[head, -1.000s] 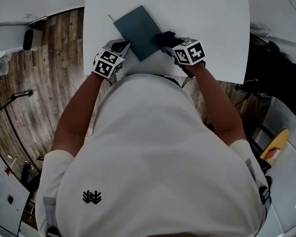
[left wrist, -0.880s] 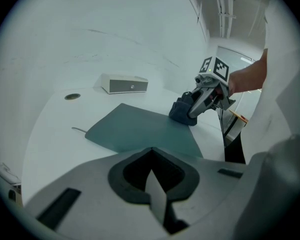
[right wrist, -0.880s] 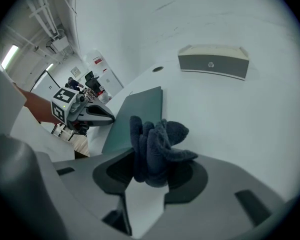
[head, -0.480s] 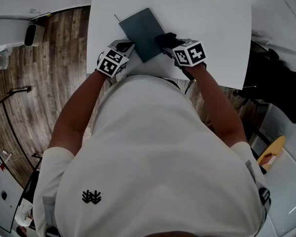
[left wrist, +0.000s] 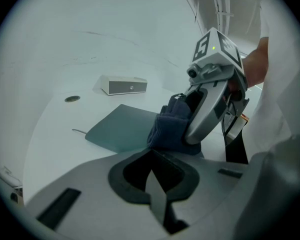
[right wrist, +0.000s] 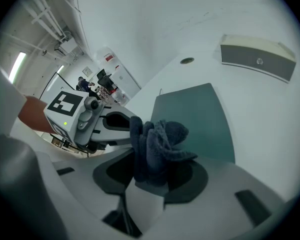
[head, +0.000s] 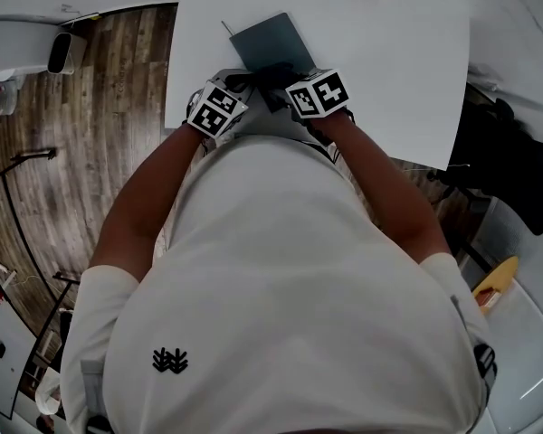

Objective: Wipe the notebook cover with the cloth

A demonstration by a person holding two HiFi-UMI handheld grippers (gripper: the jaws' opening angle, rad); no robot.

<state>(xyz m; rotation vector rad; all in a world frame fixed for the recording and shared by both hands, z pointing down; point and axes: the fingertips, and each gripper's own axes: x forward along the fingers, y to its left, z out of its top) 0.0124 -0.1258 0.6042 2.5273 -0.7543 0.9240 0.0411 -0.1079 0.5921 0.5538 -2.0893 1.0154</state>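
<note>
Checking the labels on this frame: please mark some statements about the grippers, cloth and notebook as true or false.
1. The right gripper is shut on the cloth. True.
2. The left gripper clamps the notebook. False: its jaws are together on nothing, and the notebook lies ahead of them.
3. The notebook lies open. False: it is closed, cover up.
4. The cloth sits over the notebook's near edge. True.
5. The white box stands on the notebook. False: it stands on the table beyond it.

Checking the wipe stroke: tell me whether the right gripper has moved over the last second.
Yes. The right gripper, shut on the cloth, has slid left across the notebook, toward the left gripper.
</note>
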